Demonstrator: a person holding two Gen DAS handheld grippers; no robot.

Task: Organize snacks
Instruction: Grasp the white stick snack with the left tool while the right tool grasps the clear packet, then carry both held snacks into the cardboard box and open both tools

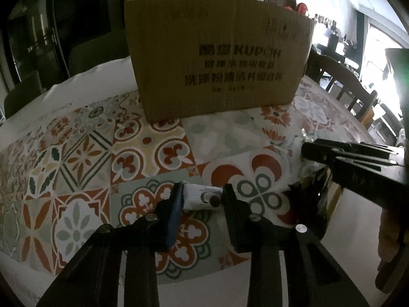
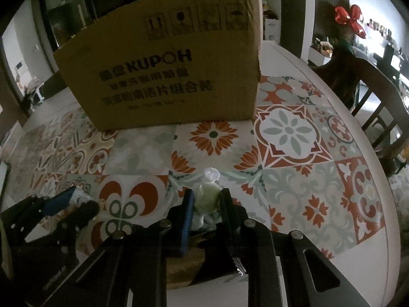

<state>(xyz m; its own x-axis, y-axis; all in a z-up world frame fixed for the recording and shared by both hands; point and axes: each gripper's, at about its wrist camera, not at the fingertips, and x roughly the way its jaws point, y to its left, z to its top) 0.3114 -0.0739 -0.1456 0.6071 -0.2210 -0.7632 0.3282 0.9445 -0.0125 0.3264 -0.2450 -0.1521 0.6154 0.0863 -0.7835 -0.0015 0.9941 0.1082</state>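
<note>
The left hand-held gripper point(image 1: 200, 198) pinches a small white snack packet point(image 1: 202, 195) across its middle, the right hand-held gripper point(image 2: 205, 199) a soft green wrapped sweet point(image 2: 207, 196), both light and crushable, low over the desk point(image 2: 294, 192) before the cardboard box point(image 2: 163, 64).

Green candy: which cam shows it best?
Right wrist: the green candy sits centred, pinched in the right gripper. In the left wrist view only a glint of wrapper shows behind that gripper; the candy itself is hidden.

Cardboard box point(image 1: 217, 58) interior hidden; small print blurred
</note>
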